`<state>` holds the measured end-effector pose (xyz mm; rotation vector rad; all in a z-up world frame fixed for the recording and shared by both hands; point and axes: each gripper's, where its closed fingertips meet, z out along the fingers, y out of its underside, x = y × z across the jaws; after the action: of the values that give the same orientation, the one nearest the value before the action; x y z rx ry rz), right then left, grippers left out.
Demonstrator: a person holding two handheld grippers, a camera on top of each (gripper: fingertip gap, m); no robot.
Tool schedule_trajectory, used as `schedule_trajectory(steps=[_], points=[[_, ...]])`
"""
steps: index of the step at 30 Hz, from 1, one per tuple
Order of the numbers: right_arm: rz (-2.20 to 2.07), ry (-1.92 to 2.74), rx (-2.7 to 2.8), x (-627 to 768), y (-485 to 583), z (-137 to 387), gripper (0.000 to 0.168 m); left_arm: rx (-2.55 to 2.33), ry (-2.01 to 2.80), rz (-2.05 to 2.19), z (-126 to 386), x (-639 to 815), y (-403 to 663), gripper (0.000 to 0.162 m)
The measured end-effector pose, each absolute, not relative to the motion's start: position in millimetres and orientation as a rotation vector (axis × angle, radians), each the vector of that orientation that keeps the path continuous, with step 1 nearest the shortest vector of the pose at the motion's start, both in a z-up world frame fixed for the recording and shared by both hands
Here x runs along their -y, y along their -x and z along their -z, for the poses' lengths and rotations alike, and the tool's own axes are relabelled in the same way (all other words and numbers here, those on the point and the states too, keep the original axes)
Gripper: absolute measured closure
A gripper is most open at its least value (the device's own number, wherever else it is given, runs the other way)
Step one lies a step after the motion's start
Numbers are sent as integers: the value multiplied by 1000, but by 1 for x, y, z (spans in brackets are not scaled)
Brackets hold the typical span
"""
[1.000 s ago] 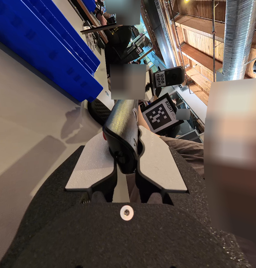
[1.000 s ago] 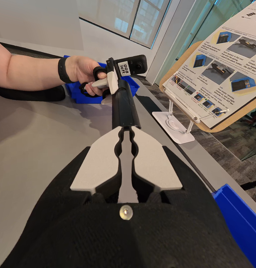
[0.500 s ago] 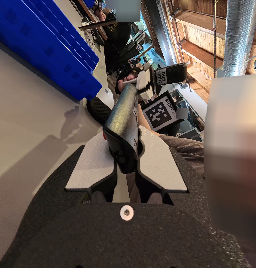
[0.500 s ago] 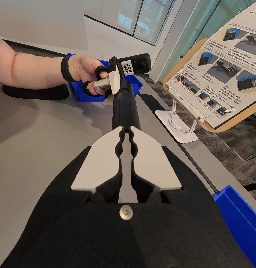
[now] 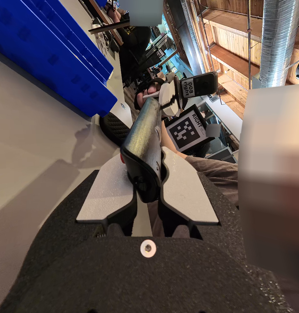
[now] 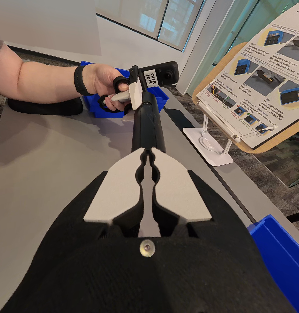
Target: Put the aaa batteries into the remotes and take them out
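Note:
A long black remote [image 5: 142, 135] is held in the air between both grippers, above the grey table. My left gripper [image 5: 143, 167] is shut on its near end, back side up; a red button shows at the left edge. My right gripper [image 6: 147, 149] is shut on the remote's [image 6: 148, 128] other end, its tips pinched at the end. In the right wrist view the left gripper [image 6: 137, 94] holds the far end, with a hand on its handle. In the left wrist view the right gripper [image 5: 169, 101] sits at the far end. No batteries show.
Blue bins stand on the grey table [image 6: 43, 160]: stacked ones [image 5: 48, 55] at the left gripper's upper left, one [image 6: 121, 105] behind the left hand, one [image 6: 279, 250] at the lower right edge. An instruction board on a white stand [image 6: 213, 145] stands right. A black arm rest [image 6: 43, 108] lies far left.
The view along the remote has shifted a little: the right gripper and its hand now show fully at the remote's far end. Both grippers have kept hold of the remote.

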<state>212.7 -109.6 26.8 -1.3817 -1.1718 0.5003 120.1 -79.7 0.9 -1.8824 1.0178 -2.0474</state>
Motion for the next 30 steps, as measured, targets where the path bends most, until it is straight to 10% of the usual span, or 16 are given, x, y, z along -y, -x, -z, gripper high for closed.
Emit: schedule_trajectory(steps=[30], points=[[-396,1445,1214,109,-213,-14,167,-1064,1882,1969,5,81,-124,138]])
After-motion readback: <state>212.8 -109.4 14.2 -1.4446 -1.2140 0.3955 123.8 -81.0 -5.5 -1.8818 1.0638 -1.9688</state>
